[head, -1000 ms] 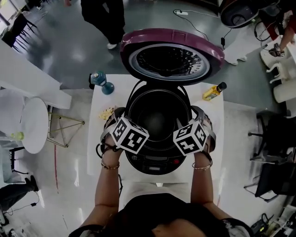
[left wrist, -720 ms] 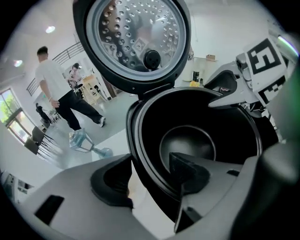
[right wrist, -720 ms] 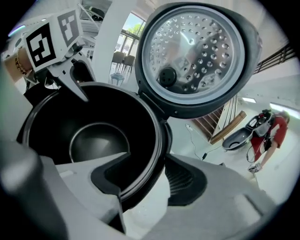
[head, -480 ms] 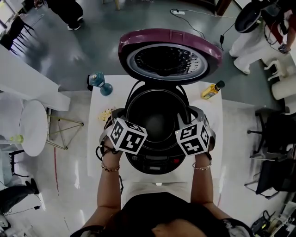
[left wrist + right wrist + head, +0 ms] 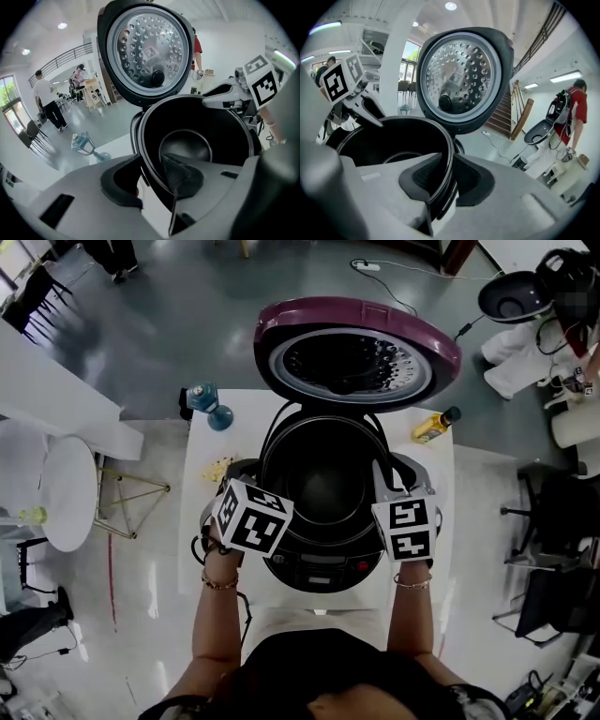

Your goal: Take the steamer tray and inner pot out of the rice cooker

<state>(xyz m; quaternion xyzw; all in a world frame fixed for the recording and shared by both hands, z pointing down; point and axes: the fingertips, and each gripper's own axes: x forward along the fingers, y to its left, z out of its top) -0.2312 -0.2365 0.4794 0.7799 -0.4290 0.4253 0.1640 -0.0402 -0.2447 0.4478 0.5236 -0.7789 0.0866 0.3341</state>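
Note:
The rice cooker stands on a white table with its purple lid swung up and open. The black inner pot sits in it, and I see nothing inside the pot. My left gripper straddles the pot's left rim, one pad inside the wall and one outside. My right gripper straddles the right rim the same way. Both pairs of jaws are still closing, with their pads against the rim. No steamer tray shows in any view.
On the table a blue bottle stands at the far left corner, a yellow bottle at the far right, and a small yellowish thing beside the cooker. A round white side table is left; chairs stand right. People are in the background.
Both grippers' jaws have drawn in onto the pot's rim. Both hands have risen a little, and the right marker cube has rolled. Background people have shifted.

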